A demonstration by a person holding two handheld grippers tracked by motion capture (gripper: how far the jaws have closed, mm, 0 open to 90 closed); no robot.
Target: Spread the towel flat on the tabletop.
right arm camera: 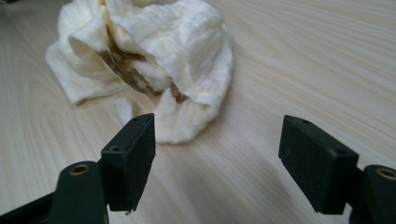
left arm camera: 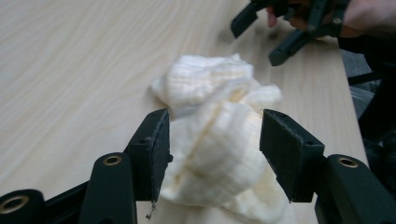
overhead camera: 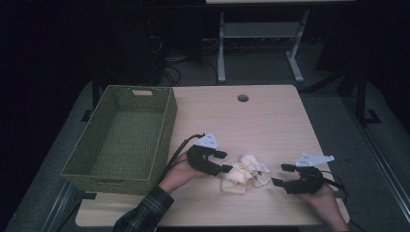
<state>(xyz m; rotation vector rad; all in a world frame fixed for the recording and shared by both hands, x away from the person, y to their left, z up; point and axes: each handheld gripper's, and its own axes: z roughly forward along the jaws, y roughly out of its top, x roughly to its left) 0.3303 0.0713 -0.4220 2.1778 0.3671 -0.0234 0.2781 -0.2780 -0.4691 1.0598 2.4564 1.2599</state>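
Observation:
A crumpled cream cloth lies on the wooden table near its front edge. My left gripper comes at the cloth from its left. In the left gripper view the cloth bulges between the two spread jaws of my left gripper, and a gap shows at the right-hand pad. My right gripper sits just right of the cloth, jaws wide and nothing between them. In the right gripper view the cloth, with brown stains in its folds, lies just beyond my right gripper.
A green woven basket stands at the table's left side with nothing in it. A round cable hole is near the far edge. Beyond the table stand a white desk frame and cables on the dark floor.

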